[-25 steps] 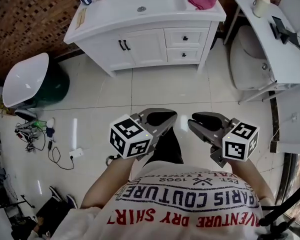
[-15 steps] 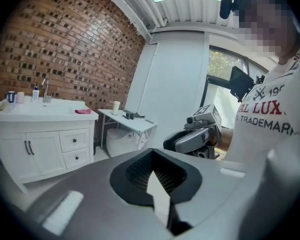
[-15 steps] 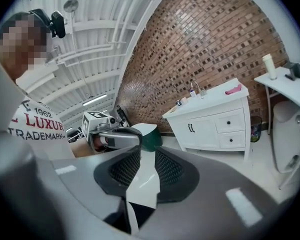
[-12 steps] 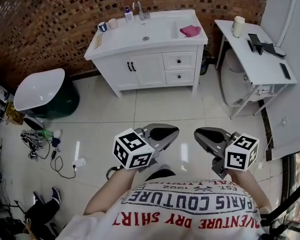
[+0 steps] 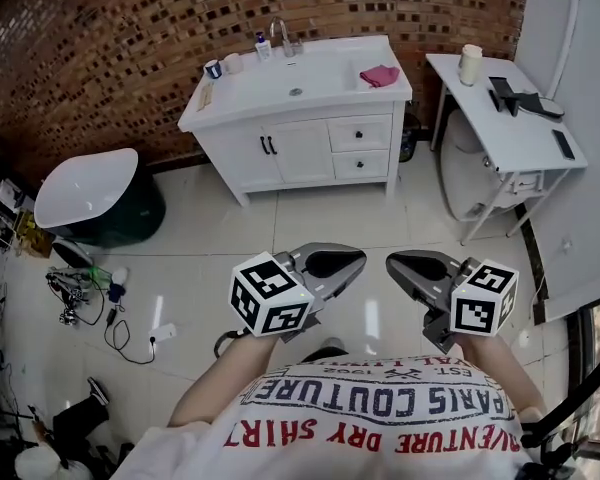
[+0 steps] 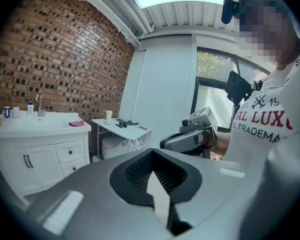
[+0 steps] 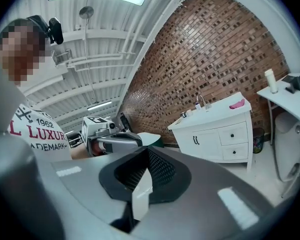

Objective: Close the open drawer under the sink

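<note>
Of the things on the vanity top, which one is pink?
The cloth at the counter's right end; the cups and bottle stand by the tap.

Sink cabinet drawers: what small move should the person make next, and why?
Probably just lower both grippers. Both drawers look flush with the cabinet front, and the left gripper and right gripper are shut, empty and well back from it.

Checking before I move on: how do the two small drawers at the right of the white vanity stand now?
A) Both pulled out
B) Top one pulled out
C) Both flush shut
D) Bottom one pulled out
C: in the head view the upper drawer and the lower drawer sit flush with the front of the vanity; neither sticks out.
</note>
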